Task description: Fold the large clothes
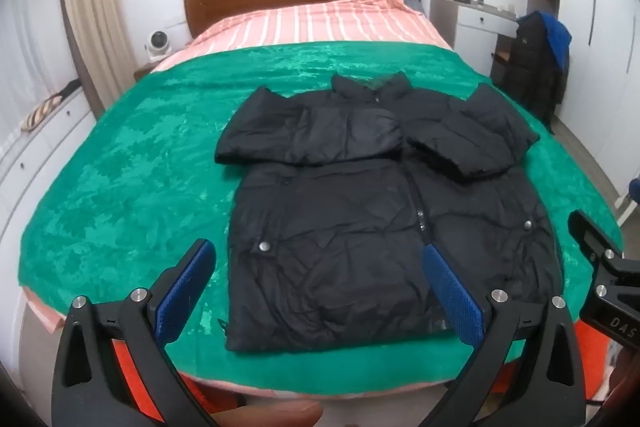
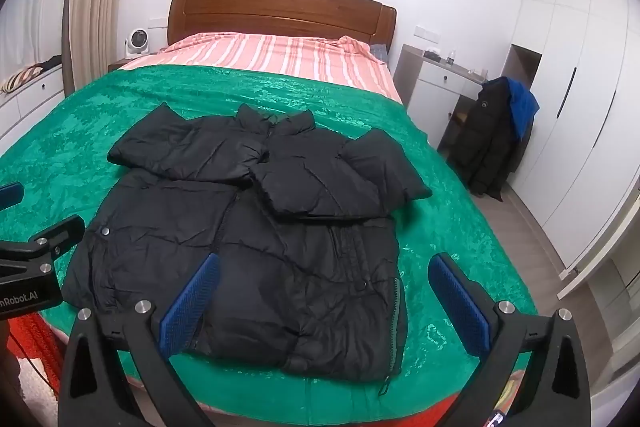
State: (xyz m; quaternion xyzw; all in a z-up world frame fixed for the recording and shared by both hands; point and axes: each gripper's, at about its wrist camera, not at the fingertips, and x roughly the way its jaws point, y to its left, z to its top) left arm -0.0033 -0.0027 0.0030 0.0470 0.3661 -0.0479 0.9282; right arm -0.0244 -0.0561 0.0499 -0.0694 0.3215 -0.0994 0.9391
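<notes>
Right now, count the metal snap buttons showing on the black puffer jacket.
2. One snap button is on the jacket's left front, one on its right front. Folded sleeves may hide others.

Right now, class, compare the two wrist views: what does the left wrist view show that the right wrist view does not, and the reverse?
Left wrist view only: a fingertip at the bottom edge. Right wrist view only: the tall white wardrobe. Both: the black puffer jacket, sleeves folded across its chest, on the green blanket, and both open, empty tongs: left, right.
</notes>
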